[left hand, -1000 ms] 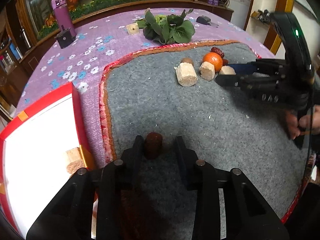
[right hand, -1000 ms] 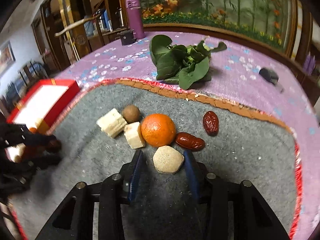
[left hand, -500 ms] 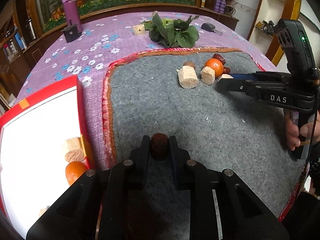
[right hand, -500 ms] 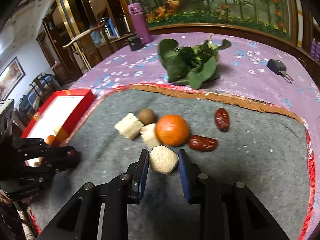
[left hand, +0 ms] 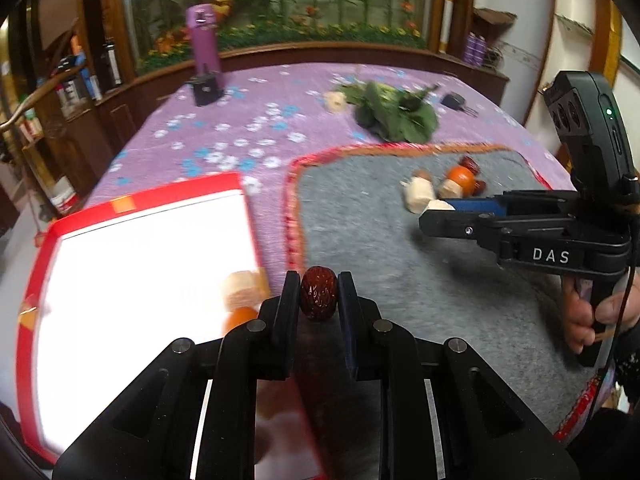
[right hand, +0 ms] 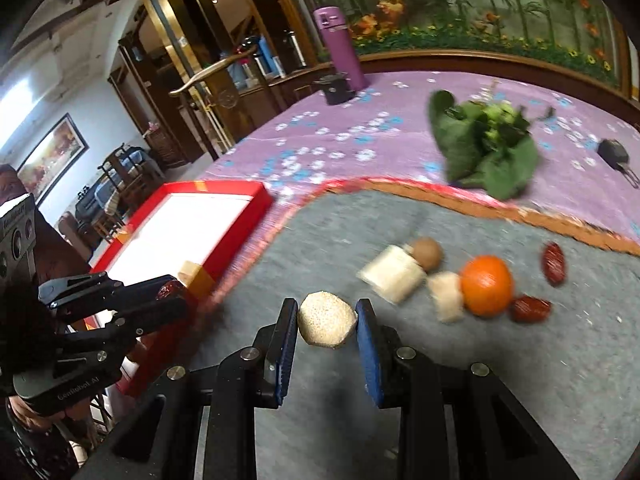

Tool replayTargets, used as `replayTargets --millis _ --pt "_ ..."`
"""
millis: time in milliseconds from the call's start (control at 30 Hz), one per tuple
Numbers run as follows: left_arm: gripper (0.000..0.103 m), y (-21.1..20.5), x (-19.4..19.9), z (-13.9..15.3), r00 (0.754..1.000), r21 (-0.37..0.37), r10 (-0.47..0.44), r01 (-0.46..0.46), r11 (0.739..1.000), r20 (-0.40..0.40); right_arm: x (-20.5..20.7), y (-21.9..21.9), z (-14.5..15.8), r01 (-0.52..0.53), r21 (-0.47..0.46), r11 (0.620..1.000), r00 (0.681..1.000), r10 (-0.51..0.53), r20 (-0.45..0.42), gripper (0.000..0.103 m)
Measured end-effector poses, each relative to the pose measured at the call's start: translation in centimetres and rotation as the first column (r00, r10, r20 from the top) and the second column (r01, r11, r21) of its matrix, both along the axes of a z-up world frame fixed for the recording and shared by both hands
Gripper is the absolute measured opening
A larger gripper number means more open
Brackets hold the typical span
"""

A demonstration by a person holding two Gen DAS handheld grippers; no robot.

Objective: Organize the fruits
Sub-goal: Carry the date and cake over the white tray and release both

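My left gripper [left hand: 319,294] is shut on a dark red date [left hand: 319,299] and holds it above the right edge of the red box [left hand: 132,203], which holds a pale chunk [left hand: 240,288] and an orange [left hand: 239,317]. My right gripper [right hand: 327,322] is shut on a pale speckled round cake [right hand: 327,325], lifted above the grey mat [right hand: 520,360]. On the mat lie an orange [right hand: 486,285], two dates [right hand: 530,309], a brown round fruit [right hand: 427,253] and two pale chunks [right hand: 392,273]. The right gripper also shows in the left wrist view [left hand: 436,216].
A bunch of green leaves [right hand: 486,152], a purple flask [right hand: 339,46], a small black box [right hand: 336,88] and a car key [right hand: 614,155] lie on the purple flowered tablecloth [right hand: 320,140]. Wooden cabinets stand beyond the table.
My left gripper shut on the date, lifted it and moved left to the red box. My right gripper shut on the speckled cake and lifted it leftward off the mat.
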State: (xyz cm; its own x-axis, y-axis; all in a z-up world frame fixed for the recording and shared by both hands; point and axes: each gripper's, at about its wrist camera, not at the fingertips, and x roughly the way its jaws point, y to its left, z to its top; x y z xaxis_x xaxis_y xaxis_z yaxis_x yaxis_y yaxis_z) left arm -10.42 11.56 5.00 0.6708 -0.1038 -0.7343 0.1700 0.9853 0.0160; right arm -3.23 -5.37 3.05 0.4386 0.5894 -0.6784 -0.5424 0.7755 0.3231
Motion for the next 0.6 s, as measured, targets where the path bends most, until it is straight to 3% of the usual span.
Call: replayTargets --millis 300,600 --pt "0.018 5.0 -1.3 0.5 0.989 0.027 0.137 -0.139 0.99 0.051 -0.3 6.8 1.7 -0.088 0.037 0.995 0.996 0.087 0.024 0.028" --pt "0.018 11.1 -2.3 -1.4 0.96 0.01 0.279 -0.28 0.96 0.024 -1.4 13.8 1.0 -0.188 0.011 0.982 0.982 0.188 0.018 0.028"
